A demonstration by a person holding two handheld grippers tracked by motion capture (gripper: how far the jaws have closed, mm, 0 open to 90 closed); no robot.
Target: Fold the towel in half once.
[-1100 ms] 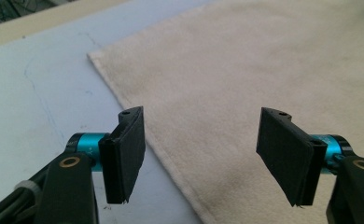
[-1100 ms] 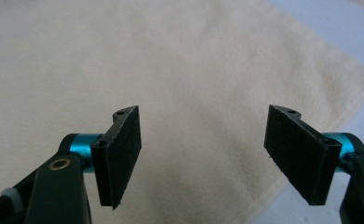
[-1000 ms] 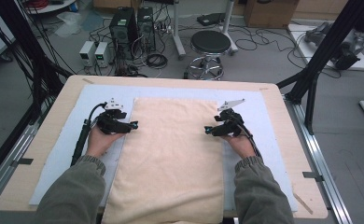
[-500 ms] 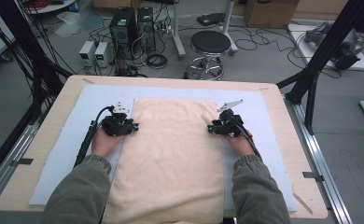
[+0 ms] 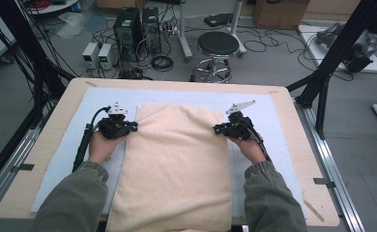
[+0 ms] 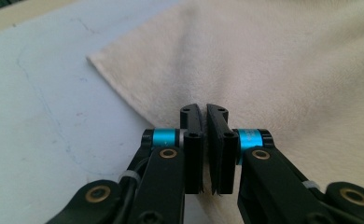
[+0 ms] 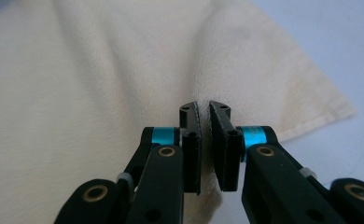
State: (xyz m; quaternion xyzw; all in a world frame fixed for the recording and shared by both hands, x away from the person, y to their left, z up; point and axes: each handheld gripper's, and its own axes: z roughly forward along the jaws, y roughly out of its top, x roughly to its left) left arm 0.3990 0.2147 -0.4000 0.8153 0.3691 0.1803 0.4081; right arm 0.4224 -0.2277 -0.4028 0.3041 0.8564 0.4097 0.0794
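Note:
A cream towel (image 5: 177, 159) lies lengthwise down the middle of the pale blue mat (image 5: 63, 159), its near end hanging over the table's front edge. My left gripper (image 5: 128, 126) is at the towel's left edge near the far corner. Its jaws have just been closing and are shut on the towel (image 6: 264, 70), which puckers at my left gripper (image 6: 204, 112). My right gripper (image 5: 219, 129) is at the right edge, opposite. Its jaws have also just been closing, and a fold of towel (image 7: 101, 79) is pinched in my right gripper (image 7: 203, 109).
The mat covers a wooden table (image 5: 297, 121) with metal rails along both sides. Beyond the far edge stand a round stool (image 5: 217, 46), computer boxes (image 5: 133, 21) and floor cables. Black frame posts (image 5: 331, 53) rise at the right and left.
Both grippers moved inward onto the towel's side edges and their jaws closed on it. The towel now bunches slightly at each grip.

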